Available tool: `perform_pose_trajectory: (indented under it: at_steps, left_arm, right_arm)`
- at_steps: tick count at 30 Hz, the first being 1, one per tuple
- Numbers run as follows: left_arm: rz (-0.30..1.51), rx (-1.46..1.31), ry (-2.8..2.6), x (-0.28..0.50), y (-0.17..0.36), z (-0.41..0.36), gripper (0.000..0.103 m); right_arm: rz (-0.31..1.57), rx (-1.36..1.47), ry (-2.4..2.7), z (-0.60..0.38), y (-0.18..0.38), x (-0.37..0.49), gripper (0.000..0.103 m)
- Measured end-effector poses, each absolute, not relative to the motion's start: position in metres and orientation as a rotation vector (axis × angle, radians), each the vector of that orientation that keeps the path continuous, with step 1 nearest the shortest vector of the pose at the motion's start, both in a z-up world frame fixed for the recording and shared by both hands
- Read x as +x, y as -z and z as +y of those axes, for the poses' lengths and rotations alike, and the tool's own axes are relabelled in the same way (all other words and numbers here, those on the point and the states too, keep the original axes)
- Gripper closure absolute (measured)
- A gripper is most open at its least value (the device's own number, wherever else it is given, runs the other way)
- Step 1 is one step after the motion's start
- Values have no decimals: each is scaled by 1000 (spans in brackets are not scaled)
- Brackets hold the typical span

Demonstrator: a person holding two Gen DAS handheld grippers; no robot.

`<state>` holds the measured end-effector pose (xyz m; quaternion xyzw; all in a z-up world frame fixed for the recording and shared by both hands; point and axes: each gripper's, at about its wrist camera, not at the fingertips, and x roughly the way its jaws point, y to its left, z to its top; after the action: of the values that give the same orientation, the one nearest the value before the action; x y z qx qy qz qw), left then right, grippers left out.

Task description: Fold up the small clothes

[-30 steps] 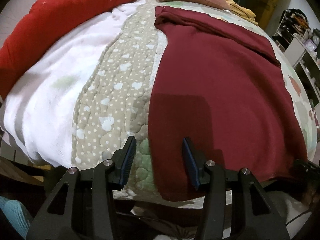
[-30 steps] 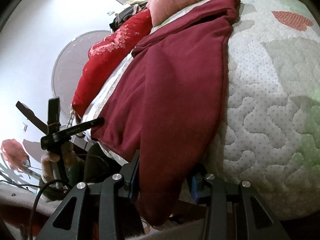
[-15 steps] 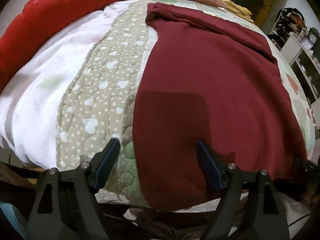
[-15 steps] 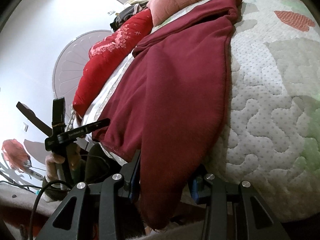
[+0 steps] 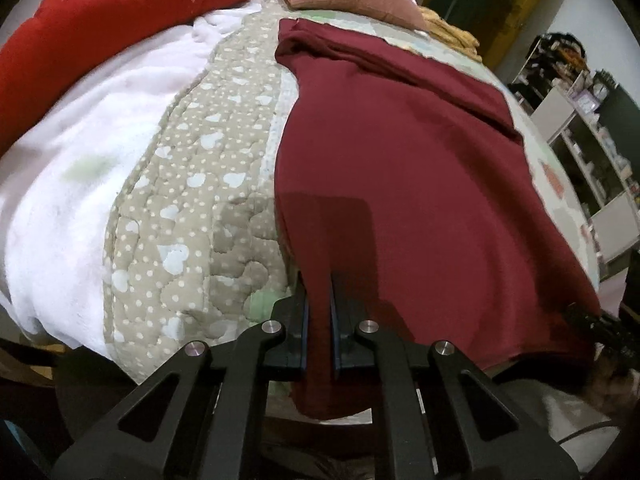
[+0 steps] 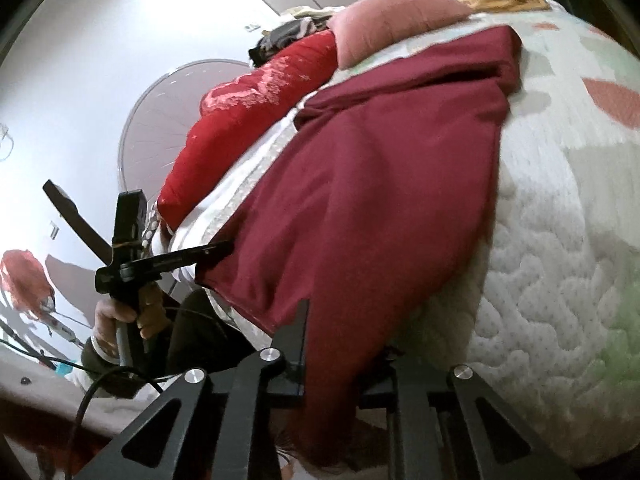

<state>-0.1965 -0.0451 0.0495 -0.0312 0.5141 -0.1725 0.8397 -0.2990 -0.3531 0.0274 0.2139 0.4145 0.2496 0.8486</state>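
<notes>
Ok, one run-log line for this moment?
stage: hem grasp | left tongs: shut on maroon garment | right tongs: shut on maroon garment | garment: flat on quilt

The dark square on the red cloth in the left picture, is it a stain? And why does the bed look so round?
Left wrist view: the dark patch on the maroon garment looks like a shadow, not a stain, sitting just ahead of the left gripper. Both views: the fisheye lens bulges the bed quilt into a dome. Right wrist view: the far edges look soft and blurry.

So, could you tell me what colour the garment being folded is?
Plain dark maroon garment, clearest in the left wrist view.
</notes>
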Motion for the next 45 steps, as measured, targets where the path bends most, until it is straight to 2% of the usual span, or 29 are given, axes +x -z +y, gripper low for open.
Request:
perform_pose_trajectory:
  at_steps: [7,14,27,39,45]
  left_arm:
    - [1027,-132,327,-201,-73,-12,96]
    - [1084,-120,303,-195,-50,-11,97]
    - [1073,-67,274,-192,-50,-16,97]
    - [1075,-74,272,-187,-52,-16,97]
    - [1028,-72,283,-168,-70,-23,97]
  right_arm:
    - [810,520,-643,-354,-53,-306,92]
    - [920,531,-645,-347,-25,-298,92]
    - [922,529,-659,-351,-28,-294,92]
    - [890,527,-675,-350,-47,-288,92]
    - [823,496,-677,-357,-65,-273,92]
